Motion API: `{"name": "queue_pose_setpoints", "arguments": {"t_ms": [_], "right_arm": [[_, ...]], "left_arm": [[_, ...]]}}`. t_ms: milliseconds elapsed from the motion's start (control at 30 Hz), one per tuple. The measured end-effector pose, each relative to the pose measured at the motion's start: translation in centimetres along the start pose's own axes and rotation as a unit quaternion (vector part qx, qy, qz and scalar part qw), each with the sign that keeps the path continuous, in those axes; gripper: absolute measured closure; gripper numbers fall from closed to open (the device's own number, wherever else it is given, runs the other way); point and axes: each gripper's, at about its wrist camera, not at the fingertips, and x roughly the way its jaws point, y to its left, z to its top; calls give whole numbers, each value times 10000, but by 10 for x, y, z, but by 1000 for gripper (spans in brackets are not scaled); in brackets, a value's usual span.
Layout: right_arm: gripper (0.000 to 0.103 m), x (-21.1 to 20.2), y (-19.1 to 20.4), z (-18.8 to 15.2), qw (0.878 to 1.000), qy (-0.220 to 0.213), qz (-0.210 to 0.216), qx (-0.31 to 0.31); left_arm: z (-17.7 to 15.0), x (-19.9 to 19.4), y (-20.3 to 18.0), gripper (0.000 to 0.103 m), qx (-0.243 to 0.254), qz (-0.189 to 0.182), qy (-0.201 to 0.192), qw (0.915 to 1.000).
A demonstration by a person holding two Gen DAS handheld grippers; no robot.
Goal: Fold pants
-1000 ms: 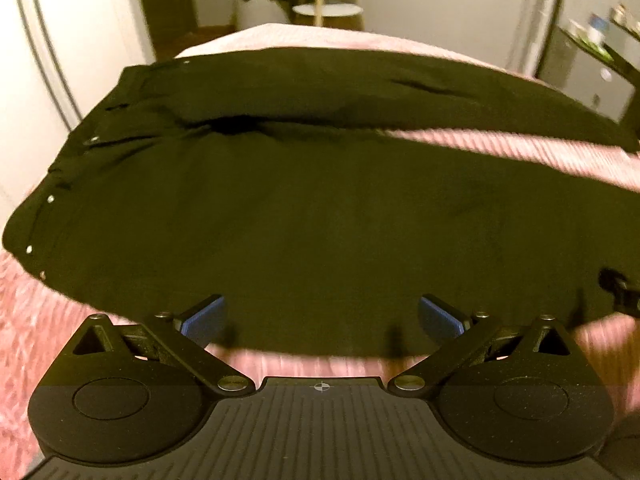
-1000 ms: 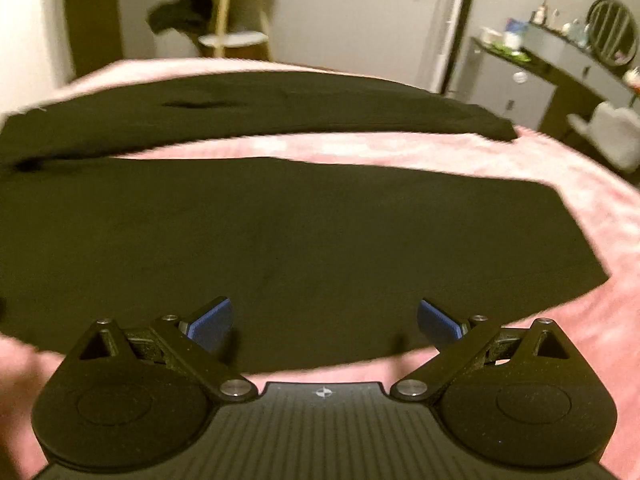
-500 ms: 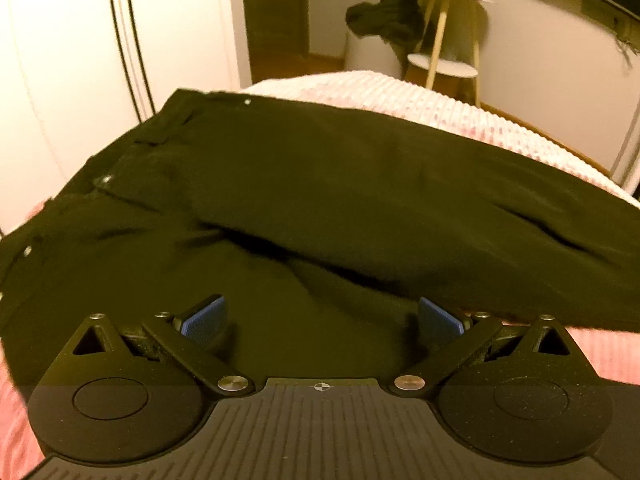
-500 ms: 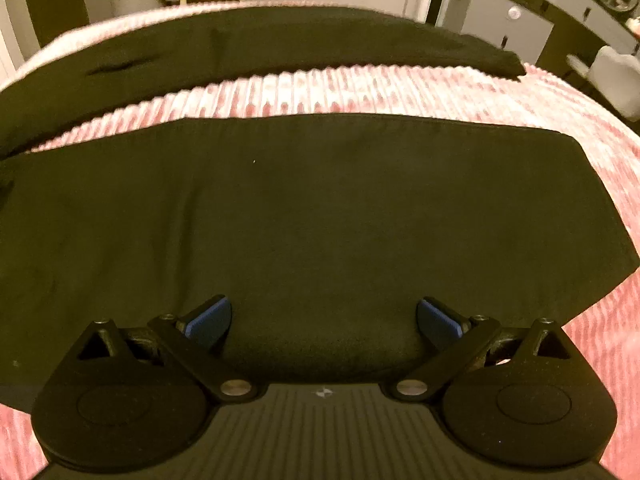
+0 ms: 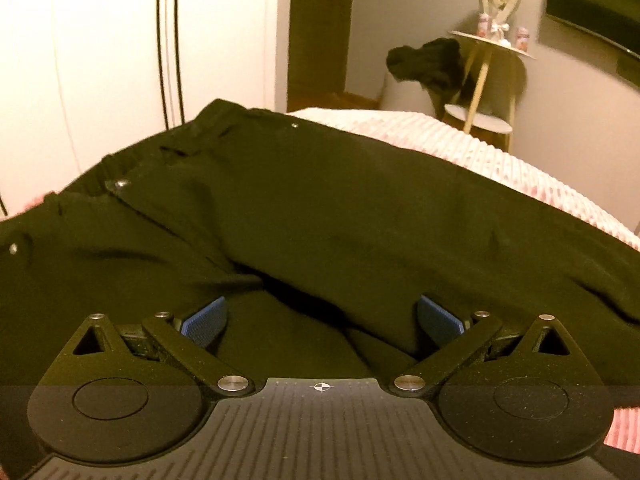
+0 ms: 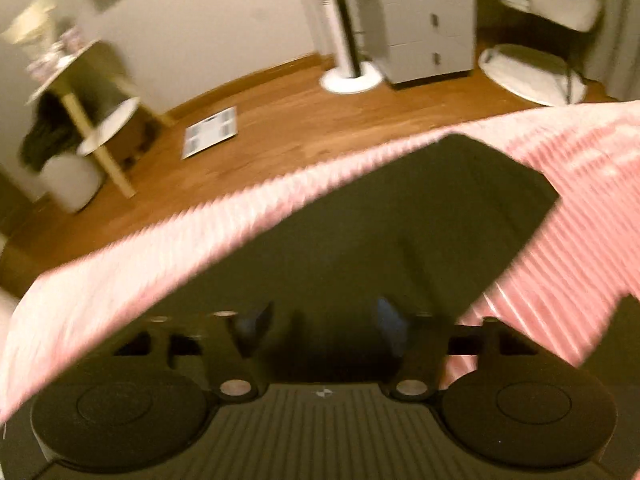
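A: Risk first. Black pants (image 5: 340, 216) lie spread on the pink ribbed bedspread (image 5: 460, 148), waistband to the left and one leg crossing over the other near the crotch. The left gripper (image 5: 322, 320) hangs low over that overlap with its blue pads (image 5: 204, 320) spread wide and nothing pinched. Closing there would probably take both layers at once, and the fold would drag a bunched ridge along.

B: And the right?

A: The right gripper (image 6: 320, 328) points steeply down at a leg end (image 6: 400, 232) close to the bed's edge, above wooden floor (image 6: 280, 112). Its jaws are closing; dark cloth sits under and between them. That view is blurred, so whether the pads touch fabric yet I can't say. A shallow bite at the hem could slip out on lifting.

B: Pose?

A: Left tilted moderately downward; right rolled, horizon slanted.
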Motion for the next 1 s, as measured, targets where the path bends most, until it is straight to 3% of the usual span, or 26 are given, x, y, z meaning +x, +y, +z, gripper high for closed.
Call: {"name": "queue_pose_setpoints", "arguments": {"t_ms": [33, 200, 400, 500, 533, 567, 600, 667, 867, 933, 1000], "right_arm": [[59, 13, 6, 9, 9999, -41, -121, 64], [58, 56, 24, 39, 9976, -98, -542, 411], [59, 89, 30, 42, 9934, 6, -1015, 530], [71, 93, 30, 39, 9931, -55, -1101, 395], [81, 91, 28, 37, 9932, -109, -1098, 359], [94, 88, 25, 36, 9940, -164, -1023, 354], [99, 84, 21, 35, 9953, -212, -869, 364], [102, 68, 13, 29, 9966, -390, -654, 300], [103, -31, -38, -31, 9873, -1576, -31, 210], [103, -47, -57, -54, 9848, -1729, 14, 172], [101, -44, -66, -58, 9866, -1610, 191, 161]], "left_arm": [[-1, 2, 0, 0, -47, -4, -4, 10000], [-11, 5, -6, 0, -41, 94, -180, 9998], [-20, 4, -5, 0, -71, 97, -339, 9994], [-21, 6, -1, 0, -176, 7, -294, 9994], [-20, 7, 0, 0, -216, -22, -276, 9994], [-20, 7, 1, 0, -247, -46, -266, 9993], [-20, 8, 3, 0, -272, -68, -258, 9993], [-20, 8, 3, 0, -297, -92, -249, 9992], [-19, 10, 3, 0, -317, -81, -243, 9992], [-20, 9, 3, 0, -349, -79, -235, 9991], [-20, 7, 3, 0, -347, -95, -226, 9991]]}}
